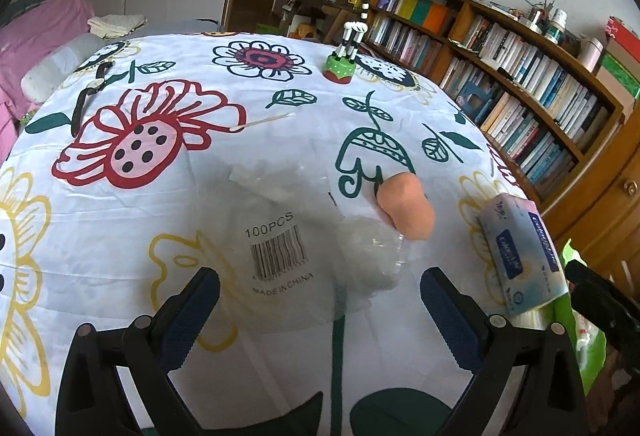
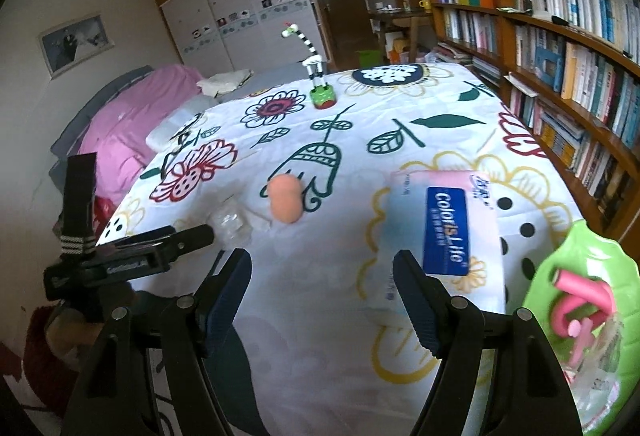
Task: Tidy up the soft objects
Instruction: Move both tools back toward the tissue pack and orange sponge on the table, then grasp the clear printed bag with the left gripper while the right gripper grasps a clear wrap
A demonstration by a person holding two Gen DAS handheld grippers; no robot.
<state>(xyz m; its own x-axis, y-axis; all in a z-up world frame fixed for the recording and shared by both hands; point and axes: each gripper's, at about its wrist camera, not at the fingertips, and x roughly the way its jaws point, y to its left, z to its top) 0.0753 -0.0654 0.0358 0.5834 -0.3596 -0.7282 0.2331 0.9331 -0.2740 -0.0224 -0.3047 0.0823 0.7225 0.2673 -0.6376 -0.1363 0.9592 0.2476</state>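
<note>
A peach makeup sponge (image 1: 406, 206) lies on the flowered cloth; it also shows in the right wrist view (image 2: 284, 198). A clear plastic bag (image 1: 280, 240) printed "100PCS" lies in front of my open, empty left gripper (image 1: 320, 310). A tissue pack (image 1: 524, 256) lies to the right; it also shows in the right wrist view (image 2: 442, 232). My right gripper (image 2: 322, 300) is open and empty above the cloth, left of the tissue pack. A green leaf-shaped dish (image 2: 580, 300) holds pink foam rollers (image 2: 580, 296).
A zebra toy (image 1: 346, 52) on a green base stands at the far side; it also shows in the right wrist view (image 2: 316, 76). A cotton swab (image 1: 264, 121) and a dark strap (image 1: 90, 94) lie far left. Bookshelves (image 2: 560, 56) line the right. Pink bedding (image 2: 132, 116) lies left.
</note>
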